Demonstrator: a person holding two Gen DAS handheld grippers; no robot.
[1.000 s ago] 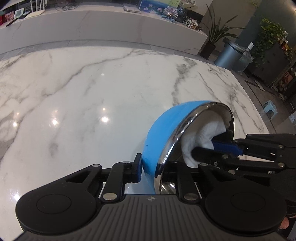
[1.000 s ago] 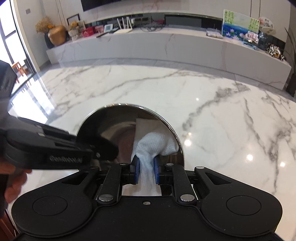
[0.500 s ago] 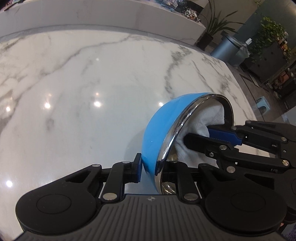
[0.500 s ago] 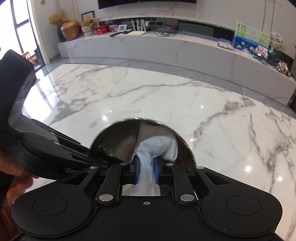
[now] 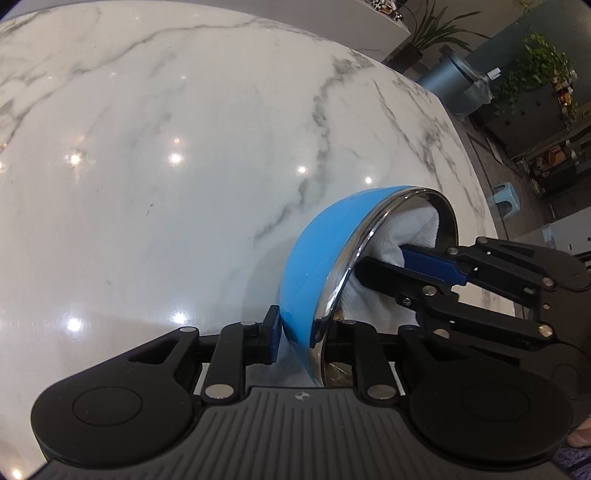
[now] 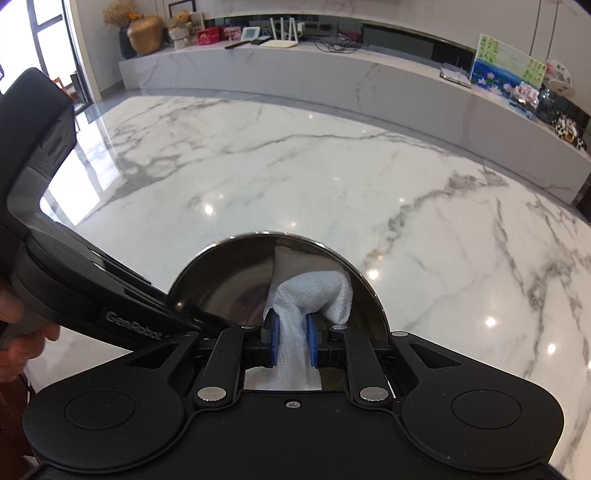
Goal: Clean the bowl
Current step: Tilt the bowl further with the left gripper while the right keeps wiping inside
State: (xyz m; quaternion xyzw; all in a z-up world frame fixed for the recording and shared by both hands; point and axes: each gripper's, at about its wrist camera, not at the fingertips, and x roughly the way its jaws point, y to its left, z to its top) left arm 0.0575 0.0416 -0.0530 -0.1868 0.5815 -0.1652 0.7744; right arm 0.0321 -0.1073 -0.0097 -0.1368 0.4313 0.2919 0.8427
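Right claw [image 6: 291, 341] clamping cloth [image 6: 317, 291], marble table [image 6: 332, 173]

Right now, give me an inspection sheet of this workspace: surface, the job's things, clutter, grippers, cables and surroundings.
Surface: white marble table, glossy, with grey veins and light reflections.
Job's things: blue bowl with a steel inside, tipped on its side; white cloth pressed inside it.
Clutter: nothing seen on the table.
Grippers: left gripper clamps the bowl's rim, its jaws opening slightly, one pad outside and one inside; right gripper shut on the white cloth.
Cables: loose wires on the far marble ledge, near a white router.
Surroundings: gold vase, lotus picture, potted plants, grey bin, small blue stool.
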